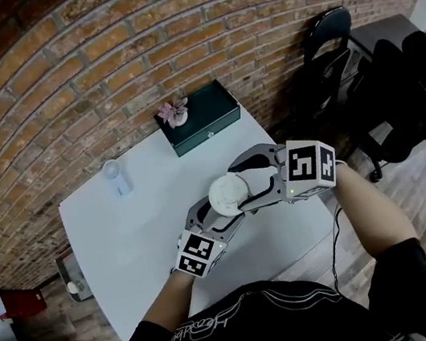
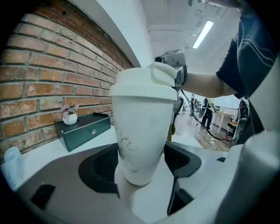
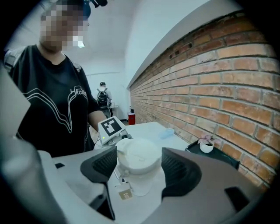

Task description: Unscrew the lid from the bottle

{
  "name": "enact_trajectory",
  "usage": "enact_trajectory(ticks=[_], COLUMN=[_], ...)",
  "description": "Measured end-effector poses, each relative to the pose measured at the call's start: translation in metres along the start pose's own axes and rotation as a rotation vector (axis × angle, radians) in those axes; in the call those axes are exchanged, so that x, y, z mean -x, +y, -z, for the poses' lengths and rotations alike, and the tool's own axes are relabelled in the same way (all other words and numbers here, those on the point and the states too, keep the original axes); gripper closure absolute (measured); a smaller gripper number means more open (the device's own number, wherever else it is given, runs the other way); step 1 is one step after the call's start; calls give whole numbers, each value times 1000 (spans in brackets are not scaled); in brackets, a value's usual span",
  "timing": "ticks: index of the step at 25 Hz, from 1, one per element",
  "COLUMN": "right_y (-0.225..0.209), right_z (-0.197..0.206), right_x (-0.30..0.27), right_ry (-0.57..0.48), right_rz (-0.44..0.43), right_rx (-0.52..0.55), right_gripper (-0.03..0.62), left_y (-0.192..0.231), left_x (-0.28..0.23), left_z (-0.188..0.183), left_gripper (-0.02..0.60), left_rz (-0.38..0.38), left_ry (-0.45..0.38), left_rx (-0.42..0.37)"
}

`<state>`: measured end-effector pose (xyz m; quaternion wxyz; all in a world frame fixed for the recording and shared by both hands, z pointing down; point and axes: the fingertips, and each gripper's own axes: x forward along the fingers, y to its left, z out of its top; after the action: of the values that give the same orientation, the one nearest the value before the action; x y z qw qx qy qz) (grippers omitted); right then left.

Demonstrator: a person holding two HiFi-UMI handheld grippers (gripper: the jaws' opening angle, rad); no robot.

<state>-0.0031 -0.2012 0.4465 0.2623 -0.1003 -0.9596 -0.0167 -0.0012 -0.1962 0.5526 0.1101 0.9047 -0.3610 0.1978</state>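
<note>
A white marbled bottle (image 2: 140, 140) stands upright above the white table (image 1: 120, 247), with my left gripper (image 2: 142, 159) shut on its lower body, a pad against each side. Its white lid (image 3: 138, 157) sits between the pads of my right gripper (image 3: 138, 165), which is shut on it from the right. In the head view the lid (image 1: 228, 193) shows from above, the left gripper (image 1: 221, 213) coming in from below and the right gripper (image 1: 241, 181) from the right. A small tag (image 3: 124, 194) hangs below the lid.
A dark green box (image 1: 202, 118) with a small pink potted plant (image 1: 174, 114) stands at the table's far edge by the brick wall. A small clear bottle (image 1: 116, 177) stands far left. Black chairs (image 1: 338, 45) are to the right.
</note>
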Motion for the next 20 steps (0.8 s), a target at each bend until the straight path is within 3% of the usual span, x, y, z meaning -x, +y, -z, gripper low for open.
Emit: enact_trajectory(ticks=[4,8,12,16,20], right_y=[1,1,5,3,5], right_z=[2,2,2,-3,-12], right_x=[0,1,6,6,5], right_ry=[28,21,-50,-144,-235], right_rz=[-38,8,104,278,436], right_rx=[41,40,-18,-132,-228], right_gripper=[281,284,214,202,145], left_y=[1,2,2,2,3], left_x=[-1,0,-1,1,-1], left_z=[0,-1,1,1,0], left_gripper=[235,235,235,235,235], left_rz=[0,-2,12,5,2], left_ry=[-12,-6,3,7,8], left_rx=[-9,-3,-1,2,4])
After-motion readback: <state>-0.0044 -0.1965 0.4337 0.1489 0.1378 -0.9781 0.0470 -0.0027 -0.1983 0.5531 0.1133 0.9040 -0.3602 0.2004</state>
